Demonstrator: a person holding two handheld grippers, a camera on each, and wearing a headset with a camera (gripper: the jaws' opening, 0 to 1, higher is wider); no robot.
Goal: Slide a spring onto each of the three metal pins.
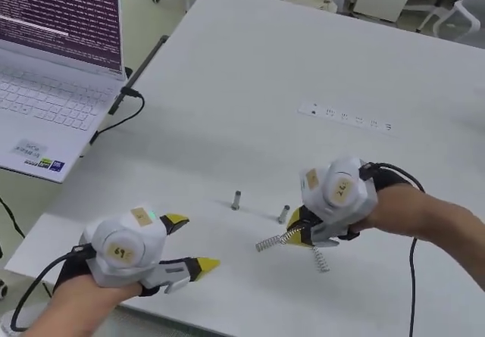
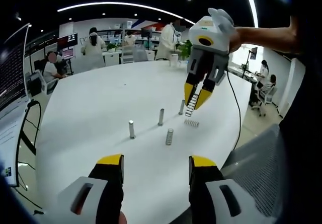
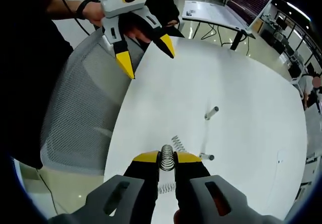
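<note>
Three bare metal pins stand on the white table: one nearest me, one in the middle, one farthest. The head view has two of them. My right gripper hovers by the far pin, shut on a spring that hangs from its tips. Two loose springs lie on the table, one toward my left gripper and one under the right gripper. My left gripper stays open at the table's near edge, holding nothing.
An open laptop sits at the far left with a black cable running to it. A flush socket strip lies farther back on the table. A grey mesh chair stands at the near edge. People work at desks in the background.
</note>
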